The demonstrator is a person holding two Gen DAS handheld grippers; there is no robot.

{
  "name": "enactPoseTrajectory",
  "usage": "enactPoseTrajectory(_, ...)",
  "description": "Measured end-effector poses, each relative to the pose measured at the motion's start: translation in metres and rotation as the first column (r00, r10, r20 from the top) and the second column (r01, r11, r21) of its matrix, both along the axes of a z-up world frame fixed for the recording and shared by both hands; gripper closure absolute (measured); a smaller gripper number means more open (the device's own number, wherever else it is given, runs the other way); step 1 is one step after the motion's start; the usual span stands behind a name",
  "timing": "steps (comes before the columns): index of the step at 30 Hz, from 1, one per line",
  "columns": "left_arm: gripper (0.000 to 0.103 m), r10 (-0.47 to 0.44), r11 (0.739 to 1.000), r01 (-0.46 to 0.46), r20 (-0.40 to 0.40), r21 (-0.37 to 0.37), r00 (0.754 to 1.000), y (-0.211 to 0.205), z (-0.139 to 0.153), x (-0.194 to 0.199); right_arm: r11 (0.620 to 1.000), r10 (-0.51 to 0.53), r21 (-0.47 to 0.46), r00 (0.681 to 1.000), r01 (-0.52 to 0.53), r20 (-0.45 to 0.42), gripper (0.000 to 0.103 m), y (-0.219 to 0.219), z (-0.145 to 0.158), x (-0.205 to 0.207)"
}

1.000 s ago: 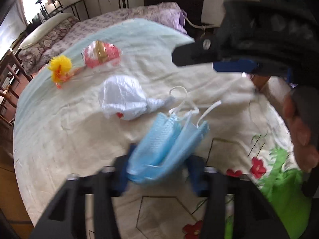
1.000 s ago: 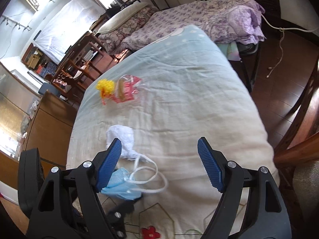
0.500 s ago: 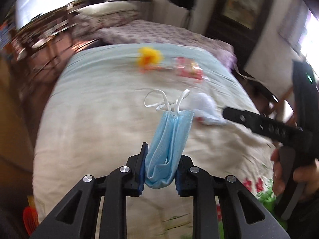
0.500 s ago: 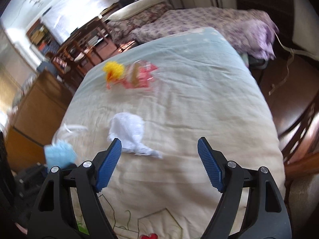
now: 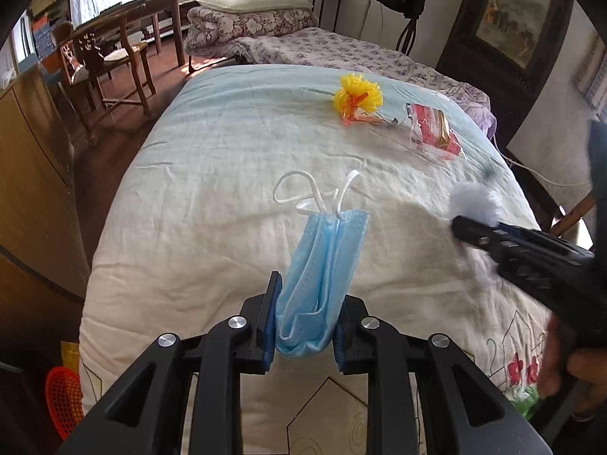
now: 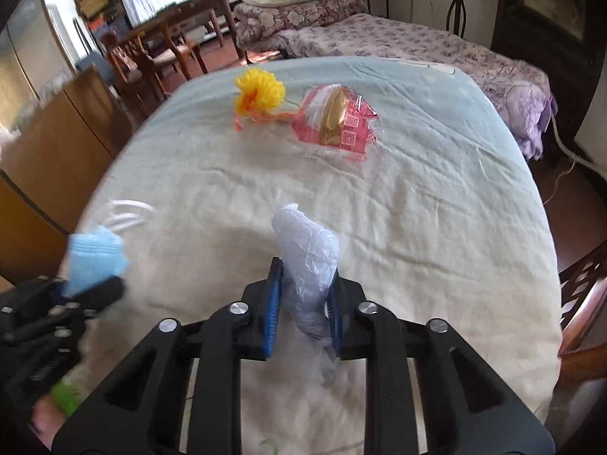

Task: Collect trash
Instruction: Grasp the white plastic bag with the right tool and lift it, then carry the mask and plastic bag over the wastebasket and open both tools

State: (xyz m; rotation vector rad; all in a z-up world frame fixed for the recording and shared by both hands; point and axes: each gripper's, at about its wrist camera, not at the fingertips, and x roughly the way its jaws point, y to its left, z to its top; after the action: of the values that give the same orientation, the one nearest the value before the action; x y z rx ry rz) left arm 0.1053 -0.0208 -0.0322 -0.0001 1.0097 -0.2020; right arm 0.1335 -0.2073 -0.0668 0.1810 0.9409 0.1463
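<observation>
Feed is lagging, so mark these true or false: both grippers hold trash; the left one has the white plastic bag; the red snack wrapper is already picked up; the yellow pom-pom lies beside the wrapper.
1. Both grippers hold trash: true.
2. Left gripper has the white plastic bag: false, it clamps the blue face mask; the right gripper has the bag.
3. Red snack wrapper picked up: false, it lies on the bed cover.
4. Yellow pom-pom beside the wrapper: true.

Bare quilt (image 6: pixel 436 208) lies open before the flower (image 6: pixel 261 91) and wrapper (image 6: pixel 334 121).
</observation>
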Motion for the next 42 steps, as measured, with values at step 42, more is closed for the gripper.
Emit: enactPoseTrajectory(42,0.079,0.431,0.898,-0.424,0.035,-0.119,0.902,0.268,0.043,-0.179,0.816,0.576,0.031,0.817,-0.577,0.014,0.08,0.302,0.053,-0.14)
